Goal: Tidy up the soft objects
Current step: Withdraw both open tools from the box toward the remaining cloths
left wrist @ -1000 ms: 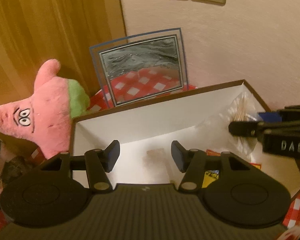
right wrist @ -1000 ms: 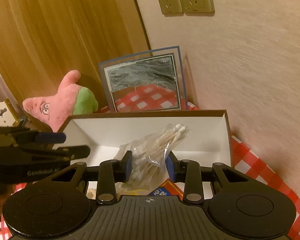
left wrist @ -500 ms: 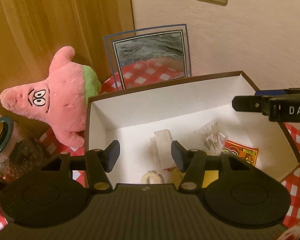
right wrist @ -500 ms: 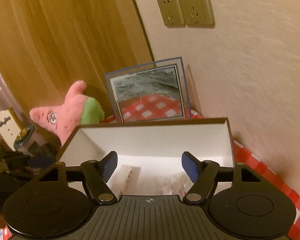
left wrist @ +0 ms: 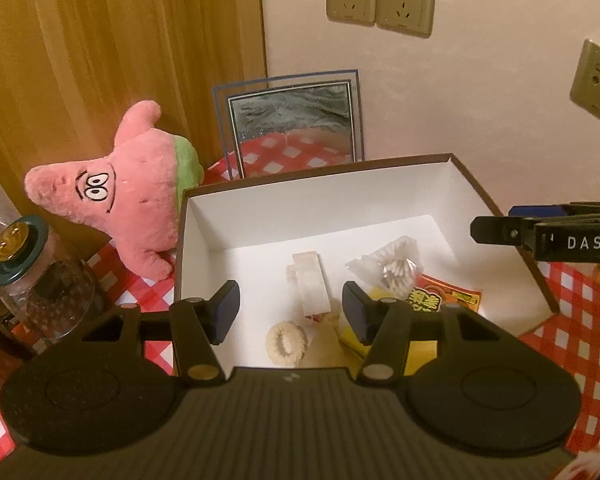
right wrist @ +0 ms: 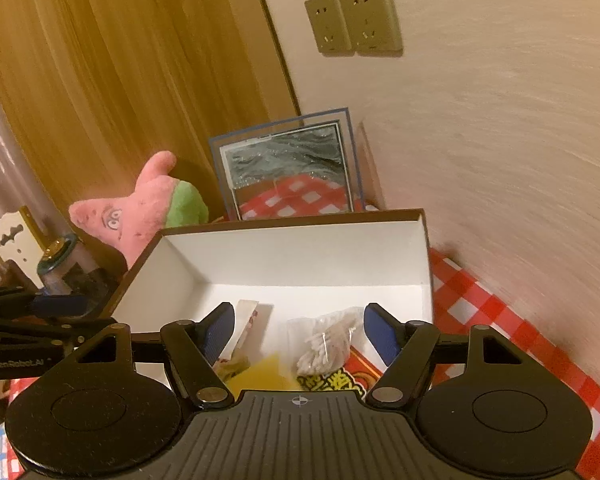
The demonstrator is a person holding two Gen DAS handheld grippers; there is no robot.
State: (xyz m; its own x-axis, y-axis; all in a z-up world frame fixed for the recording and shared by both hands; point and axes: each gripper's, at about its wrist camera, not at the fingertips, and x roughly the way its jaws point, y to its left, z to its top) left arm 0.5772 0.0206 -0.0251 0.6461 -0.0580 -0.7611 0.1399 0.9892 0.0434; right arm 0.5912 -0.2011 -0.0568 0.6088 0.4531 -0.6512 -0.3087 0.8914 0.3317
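The white box (left wrist: 260,216) sits on the red checked surface (right wrist: 496,320). Inside it lie a bag of cotton swabs (left wrist: 392,268), a fuzzy ring (left wrist: 286,342), a pale block (left wrist: 312,284) and a red and yellow packet (left wrist: 440,300). The left gripper (left wrist: 290,312) hides part of the packet and of the box's near edge. Its jaws are spread, holding nothing. The right gripper (right wrist: 298,334) also has spread, empty jaws above the swabs. A pink star toy (left wrist: 128,196) leans beside the box. A jar (left wrist: 32,276) is partly cut off.
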